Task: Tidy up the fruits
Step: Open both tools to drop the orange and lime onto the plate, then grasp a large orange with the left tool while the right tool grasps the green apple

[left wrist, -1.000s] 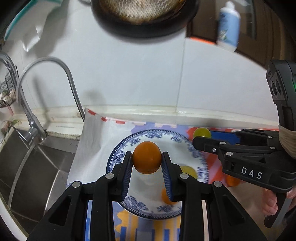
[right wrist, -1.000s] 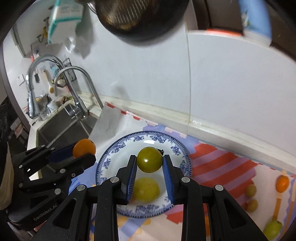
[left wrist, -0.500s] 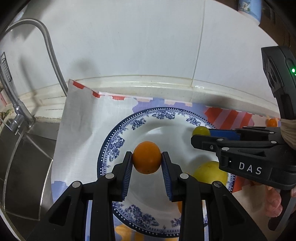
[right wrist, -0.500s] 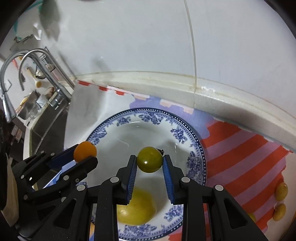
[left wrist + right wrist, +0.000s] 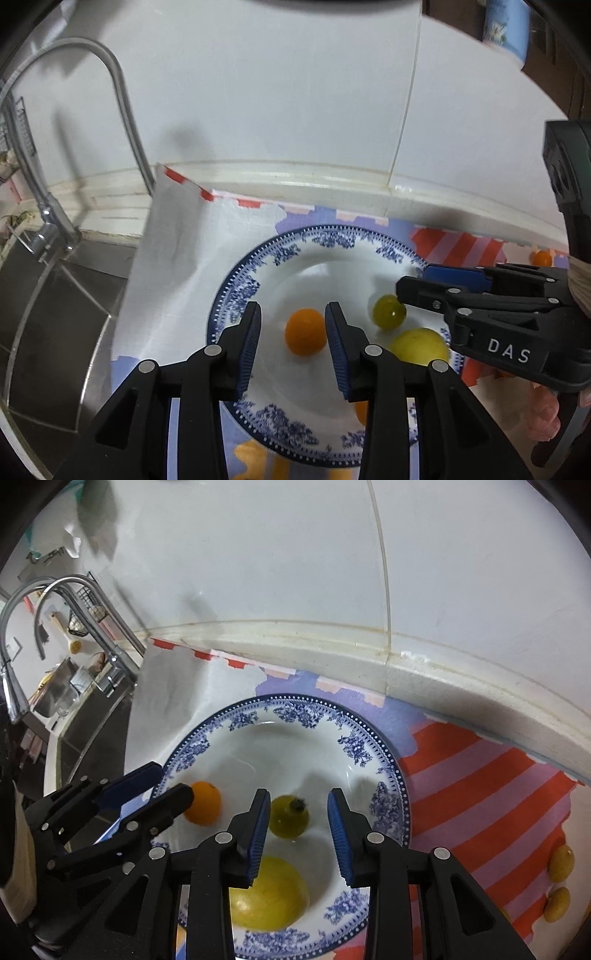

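Left wrist view is showing the left gripper [image 5: 293, 334] with its jaws apart, poised over a blue-patterned plate [image 5: 243, 284]; a small orange fruit [image 5: 306, 332] is lying on the plate between the pads, which are not pressing on it. To the right, the right gripper [image 5: 413, 284] is reaching in sideways, its tip just beside a round green fruit [image 5: 388, 312], and a larger yellow fruit [image 5: 419, 345] is sitting behind that. Only this view is catching a person's fingers [image 5: 543, 421] at the lower right and a bottle [image 5: 504, 26] high on the wall.

Right wrist view is looking along the right gripper [image 5: 298, 821], whose jaws are likewise standing apart around the green fruit [image 5: 289, 816] on the plate [image 5: 388, 760] without pressing it. Only here are the striped red mat [image 5: 480, 771] and two small yellow-green fruits [image 5: 559, 864] near its right edge showing plainly.

Half a second earlier both fruits were clamped between the pads above the plate; both sets of jaws have just been opening, and each fruit is now resting on the plate.
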`<action>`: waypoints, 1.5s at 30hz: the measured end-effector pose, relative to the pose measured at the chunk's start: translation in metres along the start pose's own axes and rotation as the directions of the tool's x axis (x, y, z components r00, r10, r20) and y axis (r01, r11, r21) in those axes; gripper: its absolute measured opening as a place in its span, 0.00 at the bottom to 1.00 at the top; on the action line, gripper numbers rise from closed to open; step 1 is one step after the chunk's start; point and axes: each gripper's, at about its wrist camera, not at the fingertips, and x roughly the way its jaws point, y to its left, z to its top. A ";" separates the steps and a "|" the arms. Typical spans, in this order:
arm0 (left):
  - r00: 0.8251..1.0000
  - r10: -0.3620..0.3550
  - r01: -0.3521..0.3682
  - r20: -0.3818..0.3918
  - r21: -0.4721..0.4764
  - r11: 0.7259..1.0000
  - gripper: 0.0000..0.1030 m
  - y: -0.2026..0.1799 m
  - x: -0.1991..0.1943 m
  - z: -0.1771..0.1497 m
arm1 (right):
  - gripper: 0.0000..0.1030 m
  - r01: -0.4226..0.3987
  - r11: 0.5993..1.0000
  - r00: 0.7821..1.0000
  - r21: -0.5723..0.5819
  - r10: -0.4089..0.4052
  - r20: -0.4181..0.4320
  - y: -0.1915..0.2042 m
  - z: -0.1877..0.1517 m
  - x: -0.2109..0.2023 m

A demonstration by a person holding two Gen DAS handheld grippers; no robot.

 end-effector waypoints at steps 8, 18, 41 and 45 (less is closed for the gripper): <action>0.993 -0.005 0.004 0.119 0.009 1.000 0.41 -0.012 -0.059 -0.003 | 0.32 0.061 0.997 0.986 -0.046 -0.053 0.157 0.013 -0.019 -0.067; 0.970 -0.060 0.046 0.235 0.065 0.997 0.52 -0.048 -0.127 -0.022 | 0.33 0.131 0.991 0.943 -0.016 -0.119 0.311 0.015 -0.060 -0.155; 0.933 -0.229 0.161 0.278 0.246 0.956 0.61 -0.135 -0.170 -0.068 | 0.39 0.298 0.948 0.866 0.115 -0.319 0.386 -0.031 -0.158 -0.253; 0.932 -0.239 0.167 0.272 0.263 0.950 0.63 -0.141 -0.165 -0.075 | 0.42 0.325 0.938 0.859 0.124 -0.347 0.376 -0.035 -0.169 -0.254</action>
